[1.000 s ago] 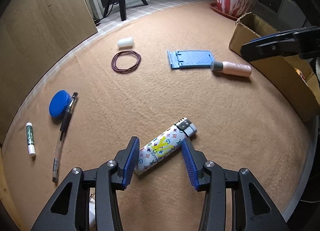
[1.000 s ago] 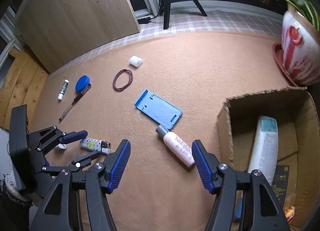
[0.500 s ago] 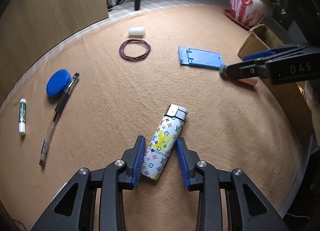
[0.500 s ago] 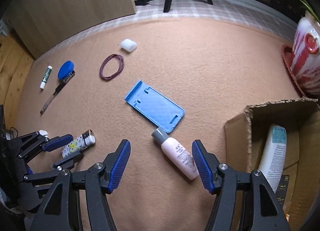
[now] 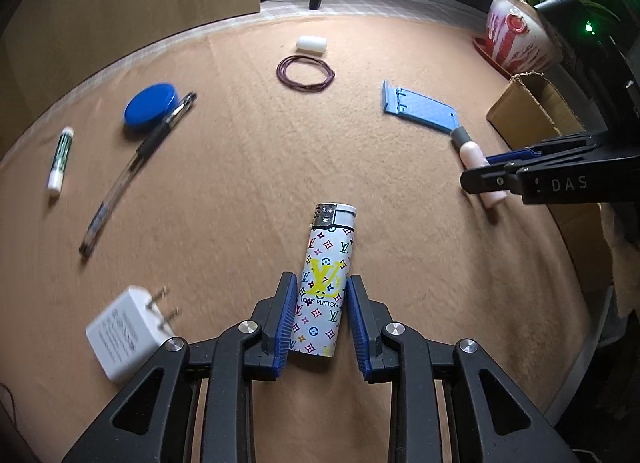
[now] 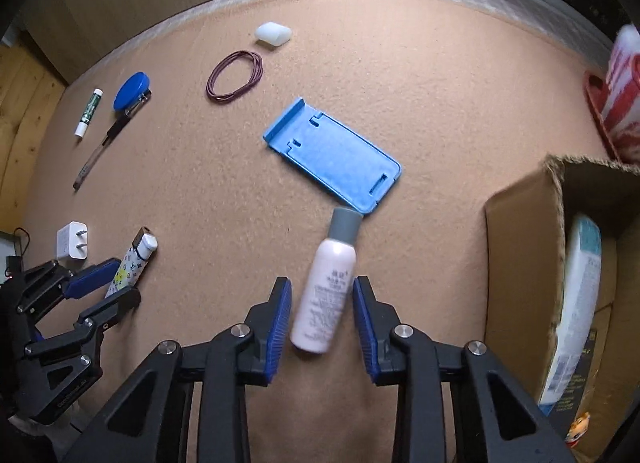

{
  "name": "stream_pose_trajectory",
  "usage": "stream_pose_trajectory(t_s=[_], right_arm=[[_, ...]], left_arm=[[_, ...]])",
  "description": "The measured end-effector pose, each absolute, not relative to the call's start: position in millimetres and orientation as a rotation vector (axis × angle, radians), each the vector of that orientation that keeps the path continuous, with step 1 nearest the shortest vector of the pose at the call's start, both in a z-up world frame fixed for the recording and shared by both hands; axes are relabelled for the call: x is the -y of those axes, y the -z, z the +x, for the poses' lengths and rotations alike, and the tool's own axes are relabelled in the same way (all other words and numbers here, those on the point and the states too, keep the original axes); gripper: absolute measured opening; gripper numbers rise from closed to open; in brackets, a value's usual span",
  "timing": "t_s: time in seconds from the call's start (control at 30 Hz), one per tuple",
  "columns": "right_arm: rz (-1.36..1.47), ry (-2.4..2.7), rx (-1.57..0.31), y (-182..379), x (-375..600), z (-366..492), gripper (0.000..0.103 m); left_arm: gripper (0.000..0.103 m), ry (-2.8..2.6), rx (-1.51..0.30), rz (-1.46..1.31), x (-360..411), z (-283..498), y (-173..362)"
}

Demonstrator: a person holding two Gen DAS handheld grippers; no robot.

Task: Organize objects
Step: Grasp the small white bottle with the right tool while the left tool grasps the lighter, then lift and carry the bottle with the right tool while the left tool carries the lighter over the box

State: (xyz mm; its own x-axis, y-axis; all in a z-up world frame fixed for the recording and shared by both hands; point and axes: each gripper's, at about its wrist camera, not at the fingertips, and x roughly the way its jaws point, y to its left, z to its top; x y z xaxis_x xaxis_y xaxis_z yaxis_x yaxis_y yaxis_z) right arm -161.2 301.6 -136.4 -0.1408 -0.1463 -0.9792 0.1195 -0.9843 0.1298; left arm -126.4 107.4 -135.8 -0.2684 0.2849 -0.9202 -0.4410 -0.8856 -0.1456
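My left gripper (image 5: 320, 303) is shut on a white patterned lighter (image 5: 325, 279), which points away from me above the tan mat (image 5: 240, 183). The lighter also shows in the right wrist view (image 6: 130, 261). My right gripper (image 6: 322, 303) straddles a pink bottle with a grey cap (image 6: 326, 291) lying on the mat; small gaps show between the pads and the bottle, so it is open. The bottle also shows in the left wrist view (image 5: 474, 161), partly behind the right gripper.
A cardboard box (image 6: 520, 263) stands at the right with a white bottle (image 6: 576, 295) inside. On the mat lie a blue phone stand (image 6: 332, 157), hair ties (image 6: 234, 77), a white case (image 6: 273, 34), a blue lid (image 5: 150, 107), a pen (image 5: 132, 171), a lip balm (image 5: 60, 159) and a charger plug (image 5: 128, 333).
My left gripper closed onto the lighter and turned it to point straight ahead. My right gripper moved forward over the pink bottle and narrowed around it.
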Motion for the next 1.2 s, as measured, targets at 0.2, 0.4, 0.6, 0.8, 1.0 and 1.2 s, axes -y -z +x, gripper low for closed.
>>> stream_pose_trajectory(t_s=[0.2,0.4,0.6,0.8,1.0,1.2], right_arm=[[1.893,2.258,0.102,137,-304,-137,0.021],[1.867,2.272,0.124,136,-308,-116,0.019],[1.841,2.328,0.137,128,-319,-119,0.036],[1.851,2.324,0.178,132,-318,-137,0.037],[1.85,2.33,0.114,137,-306,-136,0.023],[1.834,2.31,0.125,135,-308,-127,0.019]], left_arm=[[0.028,-2.192,-0.117,-1.562,-101,-108,137],[0.036,-2.222,-0.149,-1.55,-106,-101,136],[0.036,-2.233,-0.153,-1.551,-107,-100,135],[0.028,-2.254,-0.121,-1.563,-105,-104,136],[0.026,-2.264,-0.062,-1.575,-101,-107,135],[0.026,-2.271,-0.018,-1.587,-100,-108,136]])
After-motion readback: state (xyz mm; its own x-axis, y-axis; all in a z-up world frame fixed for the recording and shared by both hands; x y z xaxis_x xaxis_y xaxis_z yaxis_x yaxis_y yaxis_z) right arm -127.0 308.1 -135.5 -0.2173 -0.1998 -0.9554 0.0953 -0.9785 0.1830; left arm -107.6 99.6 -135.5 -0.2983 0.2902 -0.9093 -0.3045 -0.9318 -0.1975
